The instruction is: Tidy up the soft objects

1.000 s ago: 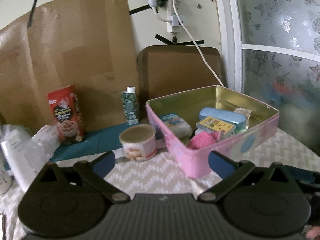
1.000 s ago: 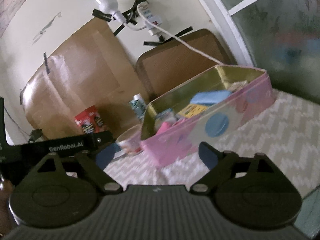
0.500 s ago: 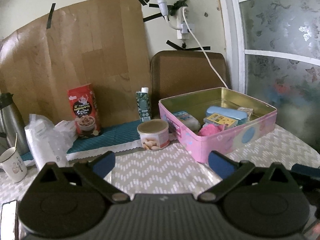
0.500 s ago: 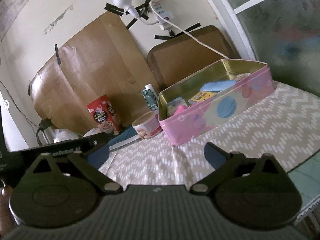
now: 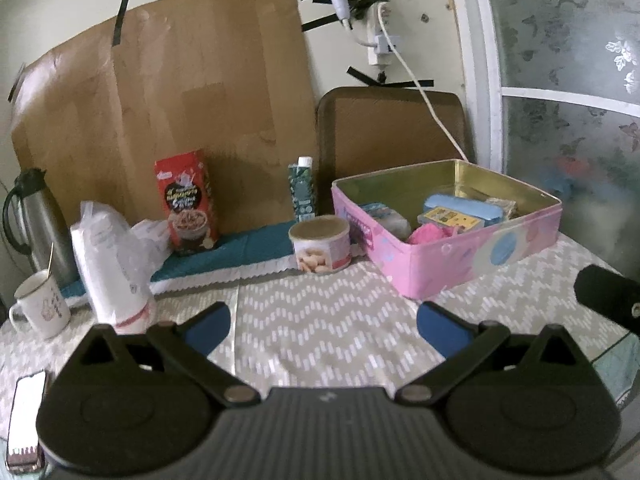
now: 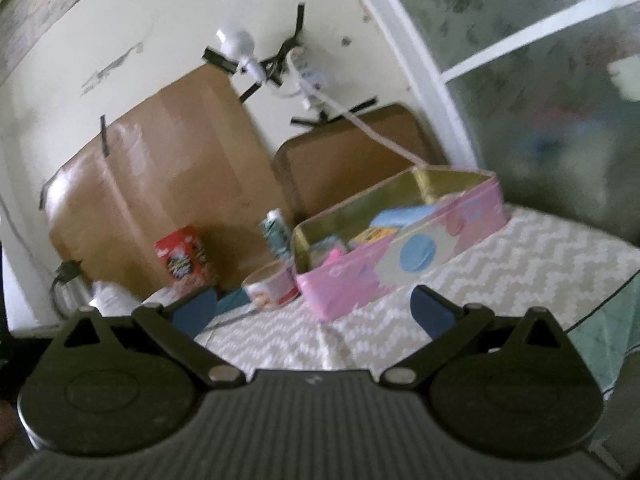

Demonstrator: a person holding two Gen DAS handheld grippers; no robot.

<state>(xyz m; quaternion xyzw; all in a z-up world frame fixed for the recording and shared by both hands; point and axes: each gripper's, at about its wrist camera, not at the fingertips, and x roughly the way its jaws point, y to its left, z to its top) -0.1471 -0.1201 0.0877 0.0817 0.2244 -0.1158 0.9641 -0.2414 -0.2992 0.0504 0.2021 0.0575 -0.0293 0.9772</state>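
A pink tin box point(image 5: 480, 256) with a gold inside stands at the back right of the table; it also shows in the right wrist view point(image 6: 400, 264). In it lie a pink soft thing point(image 5: 430, 234), a light blue pouch point(image 5: 464, 206), a yellow packet point(image 5: 450, 218) and a white packet point(image 5: 390, 220). My left gripper point(image 5: 322, 326) is open and empty, well in front of the box over the zigzag cloth point(image 5: 320, 320). My right gripper point(image 6: 314, 310) is open and empty, also back from the box.
A round snack tin point(image 5: 320, 244), a green carton point(image 5: 302, 190) and a red box point(image 5: 186, 204) stand left of the pink box. A plastic bag point(image 5: 108, 272), a mug point(image 5: 40, 304) and a steel flask point(image 5: 40, 224) are at the left. A phone point(image 5: 26, 420) lies near the front edge.
Both grippers have drawn back from the pink box, so it looks smaller and more of the table's left side shows. Both stay open and empty.
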